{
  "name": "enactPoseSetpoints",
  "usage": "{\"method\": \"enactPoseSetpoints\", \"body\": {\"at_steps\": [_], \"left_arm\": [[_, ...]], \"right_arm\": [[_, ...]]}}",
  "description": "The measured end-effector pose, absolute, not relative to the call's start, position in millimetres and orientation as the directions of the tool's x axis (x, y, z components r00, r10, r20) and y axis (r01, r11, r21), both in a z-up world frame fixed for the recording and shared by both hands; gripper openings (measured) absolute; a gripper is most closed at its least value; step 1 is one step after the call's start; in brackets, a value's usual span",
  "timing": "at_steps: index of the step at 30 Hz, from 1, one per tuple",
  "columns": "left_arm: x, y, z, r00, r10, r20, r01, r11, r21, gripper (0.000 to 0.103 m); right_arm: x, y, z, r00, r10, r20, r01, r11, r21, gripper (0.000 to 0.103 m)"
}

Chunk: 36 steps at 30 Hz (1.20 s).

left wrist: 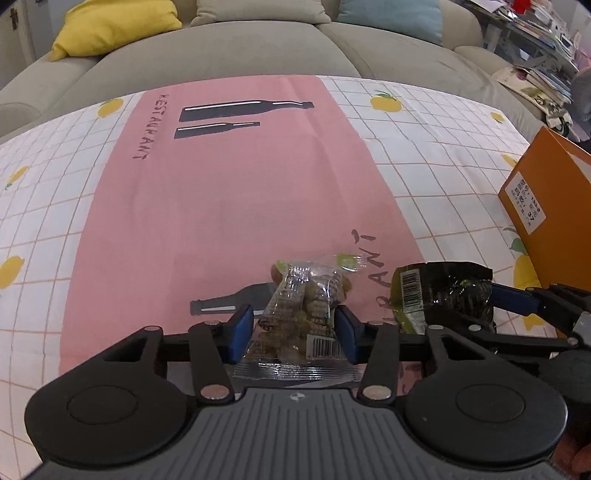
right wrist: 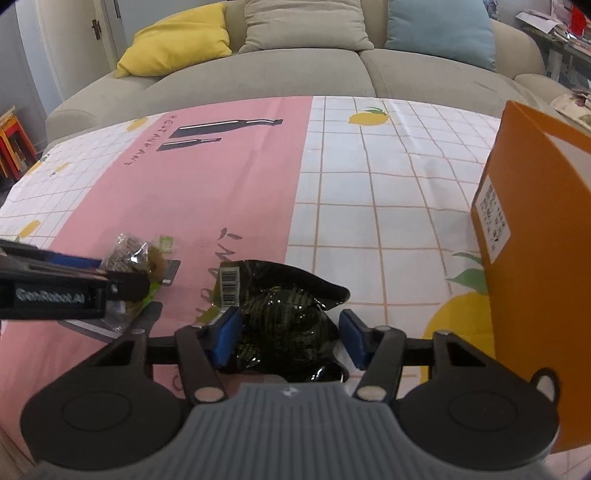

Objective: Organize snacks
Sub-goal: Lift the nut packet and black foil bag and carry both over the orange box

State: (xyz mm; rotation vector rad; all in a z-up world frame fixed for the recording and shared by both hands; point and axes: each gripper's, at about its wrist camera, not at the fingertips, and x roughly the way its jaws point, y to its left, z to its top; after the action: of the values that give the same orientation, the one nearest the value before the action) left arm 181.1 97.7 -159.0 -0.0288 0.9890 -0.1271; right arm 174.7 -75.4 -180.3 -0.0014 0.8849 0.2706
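A clear snack packet [left wrist: 303, 314] with greenish pieces and a barcode lies between the blue pads of my left gripper [left wrist: 295, 328]; both pads press on its sides. It also shows in the right wrist view [right wrist: 136, 258]. A black and green snack bag [right wrist: 284, 321] with a barcode lies between the pads of my right gripper [right wrist: 291, 336]. The left pad touches it; a small gap shows at the right pad. The bag also shows in the left wrist view [left wrist: 439, 295]. An orange box [right wrist: 543, 258] stands at the right.
The table has a pink and white lemon-print cloth [left wrist: 221, 203]. The orange box [left wrist: 550, 206] stands upright near the right edge. A grey sofa [right wrist: 266, 74] with yellow, beige and blue cushions stands behind the table. Cluttered shelves [left wrist: 539, 33] are at far right.
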Motion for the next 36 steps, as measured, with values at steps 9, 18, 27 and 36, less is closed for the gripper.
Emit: {"method": "enactPoseSetpoints", "body": {"at_steps": [9,18,27,36], "left_arm": [[178.1,90.9,-163.6,0.578,-0.073,-0.813,0.023,0.997,-0.073,0.051],[171.6,96.6,-160.1,0.572,-0.086,-0.816,-0.082,0.984,-0.161,0.047],[150.9,93.0,-145.5,0.588,-0.12,-0.8,-0.09,0.973,-0.211,0.046],[129.2,82.5,-106.6,0.632,-0.161,-0.758,-0.059,0.965,-0.255,0.046]], "right_arm": [[164.2,-67.5,-186.0,0.644,0.22,-0.733,-0.288,0.957,0.035,0.053],[164.0,-78.1,-180.9,0.617,0.242,-0.749,-0.237,0.965,0.117,0.049],[155.3,-87.2,-165.8,0.606,0.258,-0.752,-0.217,0.964,0.155,0.047],[134.3,-101.8,-135.3,0.642,0.277,-0.715,-0.211,0.96,0.182,0.047]]}}
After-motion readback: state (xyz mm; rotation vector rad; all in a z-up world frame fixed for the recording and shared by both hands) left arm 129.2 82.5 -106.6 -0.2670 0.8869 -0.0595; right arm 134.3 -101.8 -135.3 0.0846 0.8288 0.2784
